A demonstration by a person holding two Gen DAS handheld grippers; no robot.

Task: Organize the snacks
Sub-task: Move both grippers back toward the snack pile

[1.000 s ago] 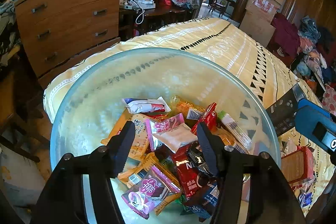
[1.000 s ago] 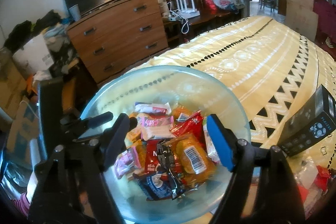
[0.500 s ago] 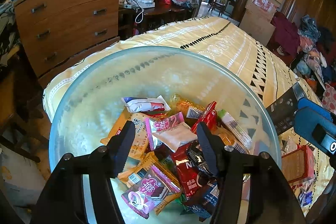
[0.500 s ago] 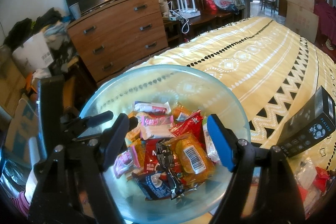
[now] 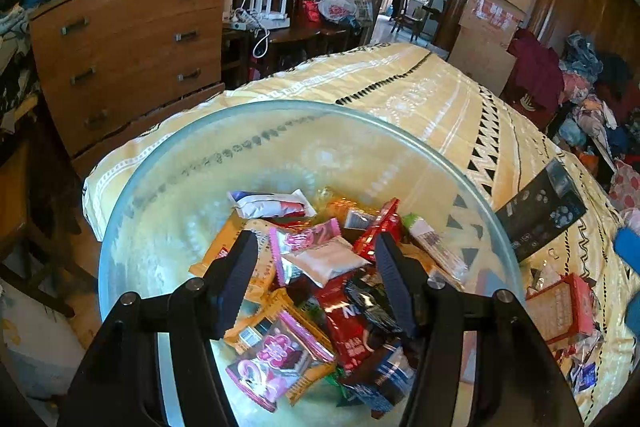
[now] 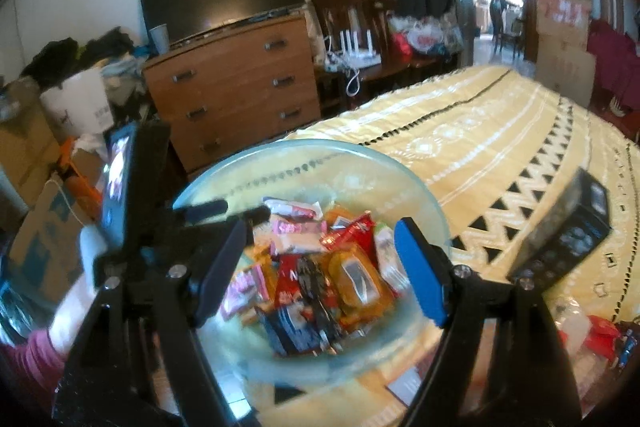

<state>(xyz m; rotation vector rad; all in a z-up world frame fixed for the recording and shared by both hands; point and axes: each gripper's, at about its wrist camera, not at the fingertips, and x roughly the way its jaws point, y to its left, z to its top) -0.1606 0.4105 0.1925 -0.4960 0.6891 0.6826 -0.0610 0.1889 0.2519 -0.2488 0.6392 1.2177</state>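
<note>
Left tool [image 5: 314, 267]: black jaws parted about halfway, nothing between them, poised over the bowl's heap.

Right tool [image 6: 320, 267]: one black pad, one blue, jaws standing wide and empty, above the bowl's near rim; view blurred.

Large clear glass bowl [image 5: 168, 163]: sits at the near end of the yellow patterned bedspread [image 5: 420, 99]. Contents, piled toward its near side: pink wrapped sweets [image 5: 276, 355], a red packet [image 5: 348, 327], orange packets [image 5: 256, 263], a white sachet [image 5: 326, 261], a dark blue pack [image 5: 384, 371], others mixed in.

Progress, by judgement: most snacks already gathered in the bowl.

Remaining: loose wrappers and a red-edged packet [image 5: 560, 307] lying on the bedspread right of the bowl.

Black rectangular box [image 5: 540, 211]: on the bedspread just beyond the bowl's right rim.

Brown wooden chest of drawers [image 5: 128, 55]: further back.
</note>
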